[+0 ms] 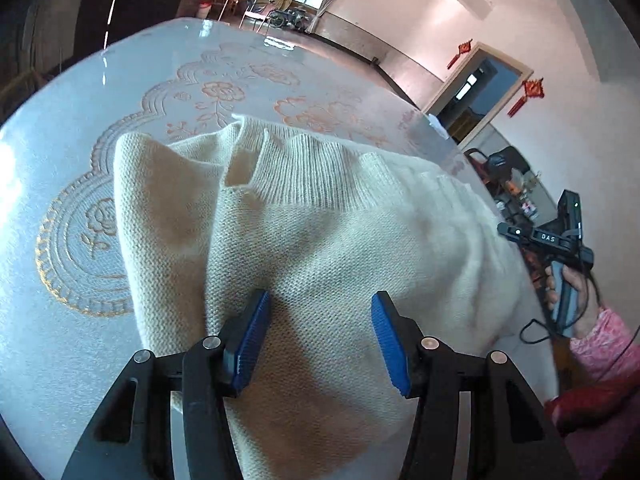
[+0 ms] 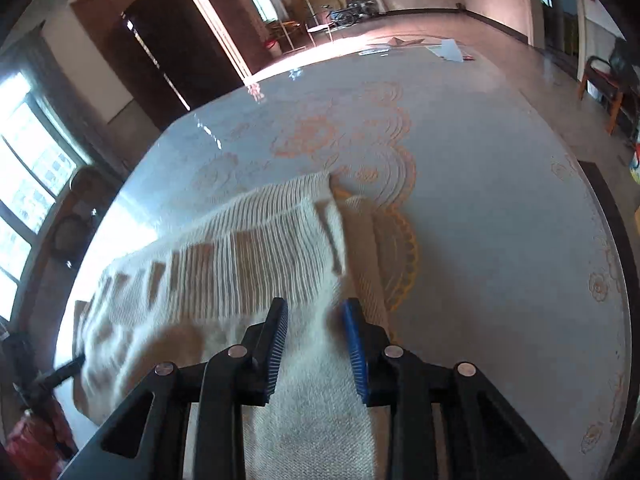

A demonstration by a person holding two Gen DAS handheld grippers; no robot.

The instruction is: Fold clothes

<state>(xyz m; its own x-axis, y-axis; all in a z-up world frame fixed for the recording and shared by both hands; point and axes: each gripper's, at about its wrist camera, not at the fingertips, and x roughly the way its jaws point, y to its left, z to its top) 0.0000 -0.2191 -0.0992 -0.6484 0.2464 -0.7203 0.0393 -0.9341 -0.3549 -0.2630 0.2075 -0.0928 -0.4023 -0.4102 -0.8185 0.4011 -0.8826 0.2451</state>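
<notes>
A cream knit sweater (image 1: 320, 232) lies rumpled on the table, its ribbed collar (image 1: 304, 176) turned toward the far side. My left gripper (image 1: 322, 340) hovers over the sweater's body, open, with cloth showing below the gap between its blue pads (image 1: 252, 340). In the right wrist view the sweater's ribbed hem (image 2: 248, 248) stretches to the left, and a folded edge (image 2: 362, 248) runs forward on the right. My right gripper (image 2: 316, 350) is open just above that cloth, its pads not pressing on it. A hand (image 1: 576, 284) holds the right gripper's handle at the table's right edge.
The table wears a pale cloth with orange flower patterns (image 1: 216, 92). White paper (image 2: 450, 50) lies at its far corner. A pink sleeve (image 1: 600, 344) and a dangling cable (image 1: 536, 332) are off the right edge. A wooden chair (image 2: 604, 80) stands on the floor beyond.
</notes>
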